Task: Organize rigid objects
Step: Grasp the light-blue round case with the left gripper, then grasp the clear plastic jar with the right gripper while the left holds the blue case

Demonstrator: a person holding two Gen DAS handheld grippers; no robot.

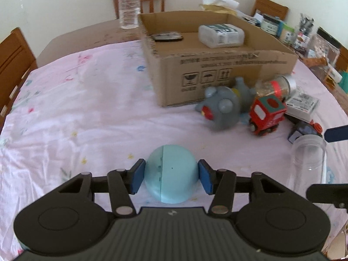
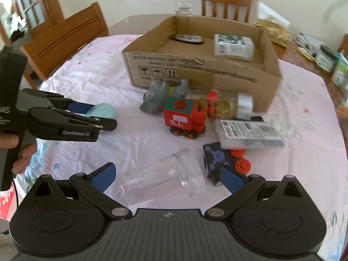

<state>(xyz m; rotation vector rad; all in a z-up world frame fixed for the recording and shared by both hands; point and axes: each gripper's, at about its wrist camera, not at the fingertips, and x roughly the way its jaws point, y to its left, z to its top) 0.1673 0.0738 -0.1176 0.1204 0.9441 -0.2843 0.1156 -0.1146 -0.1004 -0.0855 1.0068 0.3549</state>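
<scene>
My left gripper point(image 1: 171, 175) is shut on a light blue egg-shaped shell point(image 1: 171, 174), held just above the pink cloth; it also shows in the right wrist view point(image 2: 102, 111). My right gripper point(image 2: 167, 177) is open, its fingers on either side of a clear plastic jar point(image 2: 165, 176) lying on its side; the jar also shows in the left wrist view point(image 1: 308, 165). The cardboard box point(image 1: 217, 71) holds a white bottle point(image 1: 220, 35) and a dark flat object point(image 1: 167, 36). In front of it lie a grey toy point(image 1: 221, 106), a red toy train point(image 1: 266, 114) and a spice jar point(image 1: 276, 86).
A dark blue toy car with red wheels point(image 2: 219, 156) lies by my right fingertip, a flat clear case point(image 2: 250, 133) behind it. A water bottle point(image 1: 129, 2) stands behind the box. Wooden chairs point(image 1: 13, 58) ring the table; jars and clutter point(image 1: 293, 30) crowd the far right.
</scene>
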